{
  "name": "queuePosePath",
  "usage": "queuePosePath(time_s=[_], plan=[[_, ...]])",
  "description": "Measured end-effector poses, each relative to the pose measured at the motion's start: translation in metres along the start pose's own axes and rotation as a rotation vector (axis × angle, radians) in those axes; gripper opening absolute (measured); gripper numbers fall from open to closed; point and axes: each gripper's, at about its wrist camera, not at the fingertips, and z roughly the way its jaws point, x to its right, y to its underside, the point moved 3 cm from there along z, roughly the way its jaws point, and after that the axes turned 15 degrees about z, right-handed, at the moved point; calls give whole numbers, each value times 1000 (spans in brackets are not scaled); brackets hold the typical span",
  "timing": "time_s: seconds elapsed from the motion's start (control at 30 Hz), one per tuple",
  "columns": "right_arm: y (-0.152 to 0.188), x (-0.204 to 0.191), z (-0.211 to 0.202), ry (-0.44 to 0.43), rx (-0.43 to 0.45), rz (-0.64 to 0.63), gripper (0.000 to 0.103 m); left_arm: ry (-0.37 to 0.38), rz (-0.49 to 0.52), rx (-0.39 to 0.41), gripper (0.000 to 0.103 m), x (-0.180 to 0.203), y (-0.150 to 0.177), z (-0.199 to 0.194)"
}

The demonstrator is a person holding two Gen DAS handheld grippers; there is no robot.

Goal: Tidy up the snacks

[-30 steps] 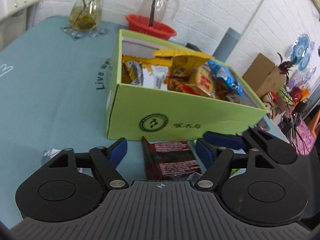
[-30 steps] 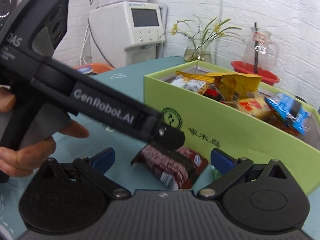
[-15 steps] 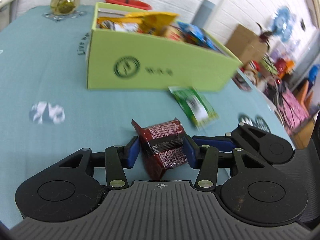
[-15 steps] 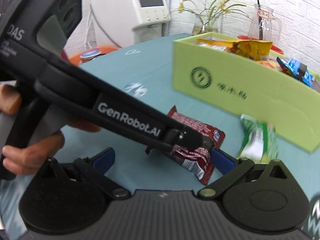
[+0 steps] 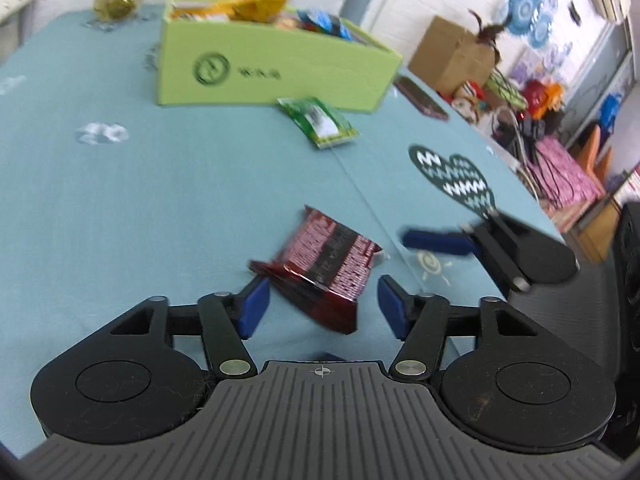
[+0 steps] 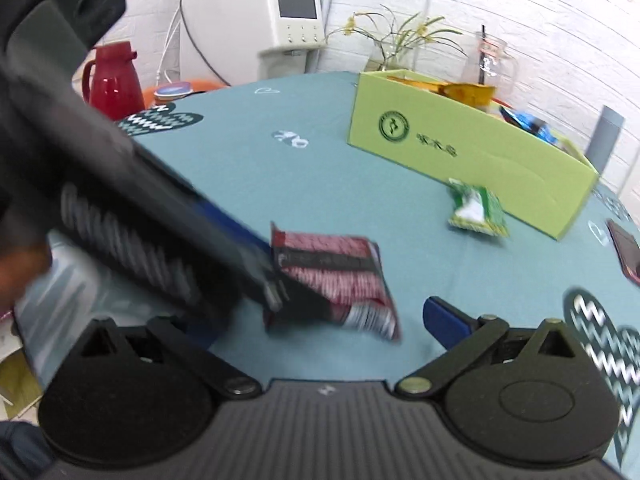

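Left gripper (image 5: 323, 304): jaws opening, blue pads clear of the dark-red snack packet (image 5: 324, 268) lying between them on the teal tablecloth (image 5: 160, 200). Right gripper (image 5: 430, 240): spread wide, holding nothing. Green packet (image 6: 476, 208) lies beside the green box (image 6: 460, 148) of snacks; white brick wall behind.

Black two-finger left gripper (image 5: 322, 304) and right gripper (image 6: 320, 320): blue pads (image 5: 253, 307), silver pivot screws, ribbed grey housing, round black side discs.

Red snack packet (image 6: 332, 268) on teal tablecloth (image 6: 280, 184)
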Motion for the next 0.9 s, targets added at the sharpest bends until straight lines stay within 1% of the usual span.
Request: queuePosePath(time_s=[0.03,0.1,0.13,0.17,0.2,0.3,0.33,0.4,0.47,0.53,0.57,0.63,0.67,0.7,0.73,0.77,0.8,0.83,0.9], plan=[[2,0,-5,-24,-2,26,102,-21,1,24,58,-2,-1,-5],[3,1,-5,-109,-26,90,102,-59,-8,63,61,-7,-5,-9],[3,2,0,-142,-48,126,102,-63,-23,73,61,-10,-9,-6],[0,4,6,-159,-65,152,102,-39,-33,74,61,-14,-11,-1],[-3,4,8,-166,-56,157,102,-1,-41,60,60,-16,-13,6],[-16,4,22,-177,-60,163,102,101,-113,4,52,-20,-9,23],[-20,6,27,-190,-62,166,102,128,-129,2,52,-19,-6,24],[-25,6,33,-176,-69,154,102,139,-134,17,53,-15,-3,20],[-25,5,29,-151,-56,136,102,96,-140,31,55,-18,-4,14],[-23,5,22,-145,-38,157,102,61,-157,47,61,-24,-6,11],[-23,8,22,-140,-22,173,102,52,-172,53,62,-27,-8,11],[-19,5,16,-122,2,206,102,66,-176,45,63,-28,-12,17],[-16,3,15,-116,5,211,101,74,-170,31,63,-26,-12,22],[-14,1,16,-113,3,210,99,77,-160,12,61,-23,-11,27],[-11,-2,19,-108,-7,201,95,66,-130,19,57,-18,-11,29],[-10,-4,19,-81,14,167,75,44,-90,13,48,-13,-10,29],[-12,-7,18,-69,17,139,67,36,-67,2,36,-9,-10,30],[-15,-5,18,-75,11,140,66,27,-68,6,31,-9,-10,27],[-25,1,16,-119,19,152,64,6,-74,31,29,-9,-16,19]])
